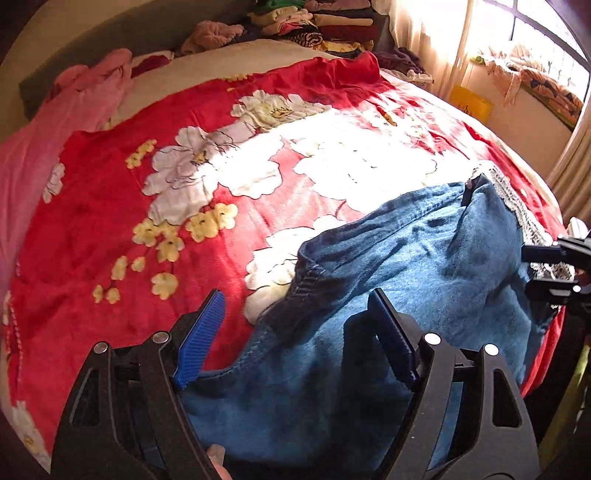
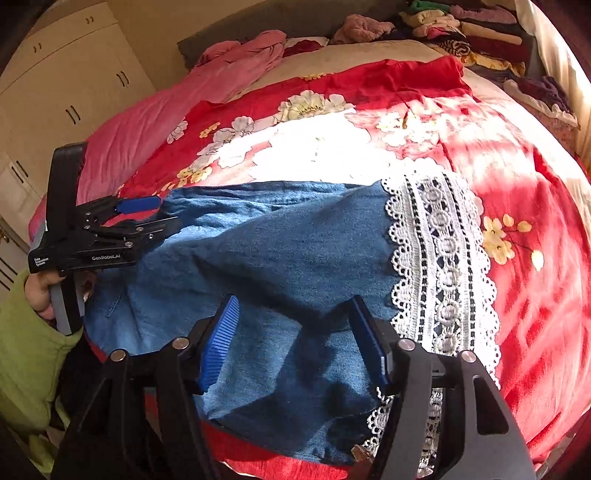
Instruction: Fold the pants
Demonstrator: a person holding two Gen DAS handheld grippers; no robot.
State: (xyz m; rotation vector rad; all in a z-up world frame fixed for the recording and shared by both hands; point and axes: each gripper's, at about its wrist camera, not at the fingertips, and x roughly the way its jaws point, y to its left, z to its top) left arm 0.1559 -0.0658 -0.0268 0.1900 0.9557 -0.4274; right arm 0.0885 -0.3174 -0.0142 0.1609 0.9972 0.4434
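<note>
Right wrist view shows your pants (image 2: 280, 258) folded once on the bed (image 2: 535, 221); both tools, left tool (image 2: 162, 212) and right tool (image 2: 295, 343), spread and empty; further folds likely remain.

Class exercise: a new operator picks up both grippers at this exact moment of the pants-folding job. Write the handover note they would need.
Left gripper: open, nothing between its fingers, above the waist end of the pants.
Right gripper: open, holding nothing, above the lace hem.
Pants: blue denim, lying folded over but rumpled on the red floral blanket at the near edge of the bed.
Done: at least one fold appears laid; both grips are off.
Left: smooth the creases, probably fold once more, then set it aside, perhaps with the stack of folded clothes.
</note>
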